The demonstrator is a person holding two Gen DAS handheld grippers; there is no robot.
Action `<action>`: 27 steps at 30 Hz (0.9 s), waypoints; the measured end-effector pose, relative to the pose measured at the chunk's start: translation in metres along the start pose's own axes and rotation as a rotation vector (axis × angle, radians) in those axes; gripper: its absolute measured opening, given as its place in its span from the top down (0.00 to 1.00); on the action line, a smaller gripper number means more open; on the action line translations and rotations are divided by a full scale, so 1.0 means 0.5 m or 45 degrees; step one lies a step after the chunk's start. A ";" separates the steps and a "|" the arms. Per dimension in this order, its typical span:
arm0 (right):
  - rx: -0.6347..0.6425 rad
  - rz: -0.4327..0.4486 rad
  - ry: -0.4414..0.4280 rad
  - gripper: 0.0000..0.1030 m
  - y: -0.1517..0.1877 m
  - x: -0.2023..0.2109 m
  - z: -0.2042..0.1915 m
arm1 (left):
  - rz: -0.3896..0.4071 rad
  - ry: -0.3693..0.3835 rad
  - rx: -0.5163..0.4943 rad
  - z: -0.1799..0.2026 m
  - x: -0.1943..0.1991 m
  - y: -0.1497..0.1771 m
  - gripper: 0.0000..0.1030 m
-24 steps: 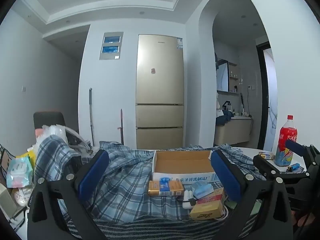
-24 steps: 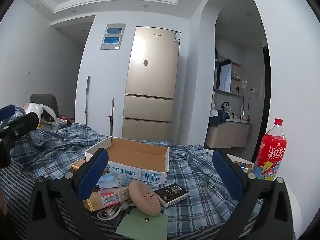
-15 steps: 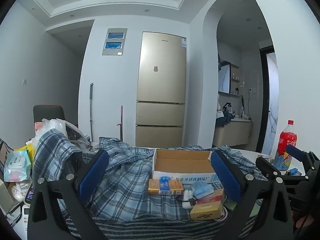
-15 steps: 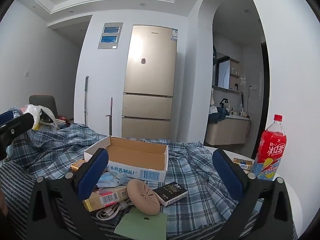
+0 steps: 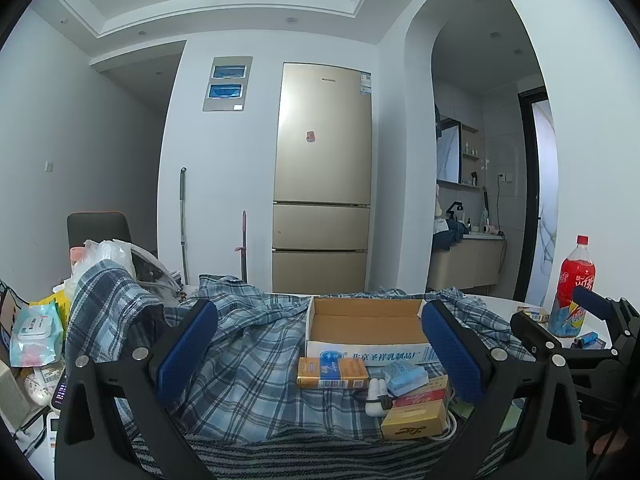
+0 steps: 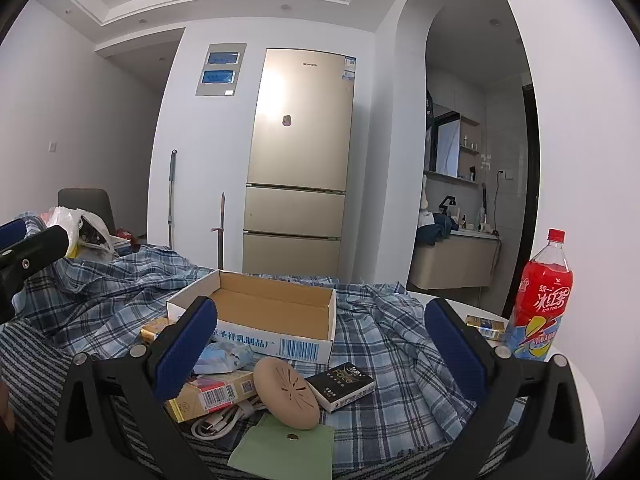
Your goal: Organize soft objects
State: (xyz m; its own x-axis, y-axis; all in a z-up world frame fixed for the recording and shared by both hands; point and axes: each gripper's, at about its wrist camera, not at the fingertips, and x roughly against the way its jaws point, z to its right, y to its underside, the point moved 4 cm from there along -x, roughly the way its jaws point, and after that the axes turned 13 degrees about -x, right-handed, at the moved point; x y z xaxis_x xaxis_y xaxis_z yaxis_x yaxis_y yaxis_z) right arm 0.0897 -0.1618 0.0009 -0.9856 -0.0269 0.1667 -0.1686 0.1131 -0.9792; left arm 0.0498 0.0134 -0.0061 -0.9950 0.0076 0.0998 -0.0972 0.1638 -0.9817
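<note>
A rumpled blue plaid shirt (image 5: 248, 352) lies over a striped grey cloth (image 5: 280, 452) on the table; the shirt also shows in the right wrist view (image 6: 400, 344). An open cardboard box (image 5: 364, 328) sits on the shirt, also in the right wrist view (image 6: 272, 312). My left gripper (image 5: 320, 344) is open and empty, held above the table's near edge. My right gripper (image 6: 320, 344) is open and empty, to the right of the left one (image 6: 24, 248). A crumpled blue face mask (image 6: 224, 356) lies before the box.
Cigarette packs (image 5: 332, 372), a white charger (image 5: 376, 396), a tan round disc (image 6: 286, 392), a black pack (image 6: 340, 384), a cable (image 6: 224, 420) and a green pouch (image 6: 284, 452) lie near the box. A red drink bottle (image 6: 542, 300) stands right. Wipes and bags (image 5: 36, 332) crowd the left.
Both grippers have tilted slightly upward and shifted a little; the table contents sit lower in view. Nothing was grasped or moved.
</note>
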 end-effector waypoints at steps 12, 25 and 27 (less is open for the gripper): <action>0.013 -0.020 0.002 0.00 0.000 -0.005 -0.006 | 0.004 -0.002 -0.013 0.001 -0.001 0.001 0.00; 0.010 -0.029 0.006 0.00 0.001 -0.010 -0.003 | 0.039 -0.002 -0.024 0.001 0.010 -0.008 0.00; 0.014 -0.027 0.005 0.00 0.001 -0.009 -0.003 | 0.041 -0.004 -0.029 0.004 0.013 -0.009 0.00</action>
State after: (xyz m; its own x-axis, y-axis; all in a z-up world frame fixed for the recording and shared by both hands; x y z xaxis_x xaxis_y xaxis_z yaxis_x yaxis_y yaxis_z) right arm 0.0942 -0.1599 -0.0004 -0.9818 -0.0253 0.1881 -0.1897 0.1020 -0.9765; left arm 0.0437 0.0107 -0.0011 -0.9977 0.0101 0.0678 -0.0647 0.1863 -0.9804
